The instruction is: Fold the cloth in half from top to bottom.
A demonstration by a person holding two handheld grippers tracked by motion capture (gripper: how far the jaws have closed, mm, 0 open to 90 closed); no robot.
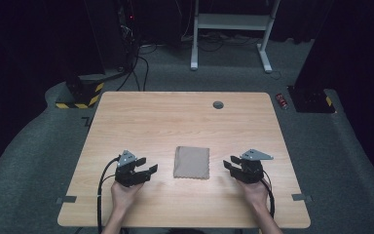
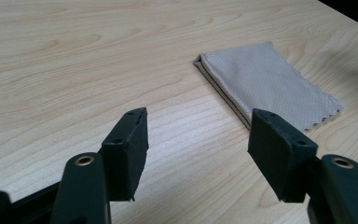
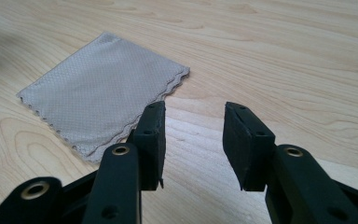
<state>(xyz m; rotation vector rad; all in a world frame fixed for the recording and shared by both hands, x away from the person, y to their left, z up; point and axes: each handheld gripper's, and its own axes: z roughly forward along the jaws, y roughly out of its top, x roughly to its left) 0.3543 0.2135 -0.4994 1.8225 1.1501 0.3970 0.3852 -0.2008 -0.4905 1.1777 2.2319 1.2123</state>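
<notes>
A folded square of beige, finely dimpled cloth with scalloped edges (image 1: pixel 191 162) lies flat on the pale wood-grain tabletop (image 1: pixel 175 117), a little toward the person's side of the middle. In the high view the left gripper (image 1: pixel 148 169), black with a grey three-cornered plate on top, sits at the cloth's nine o'clock, just beside it but apart, and its jaws point toward the cloth. The right gripper (image 1: pixel 230 163), of the same make, sits at the cloth's three o'clock, likewise near and not touching. Each is held by a hand coming up from six o'clock, with a black cable trailing back along the forearm. In the left gripper view the left gripper (image 2: pixel 198 140) has its jaws spread wide with only bare wood between them, and the cloth (image 2: pixel 268 86) lies ahead toward one o'clock, its folded spine facing the camera. In the right gripper view the right gripper (image 3: pixel 193 140) has its jaws parted about halfway and holds nothing; the cloth (image 3: pixel 100 100) lies toward eleven o'clock, its layered wavy edge just past the left jaw. A small dark round grommet (image 1: pixel 218 105) sits in the tabletop at the cloth's twelve o'clock, well apart.
</notes>
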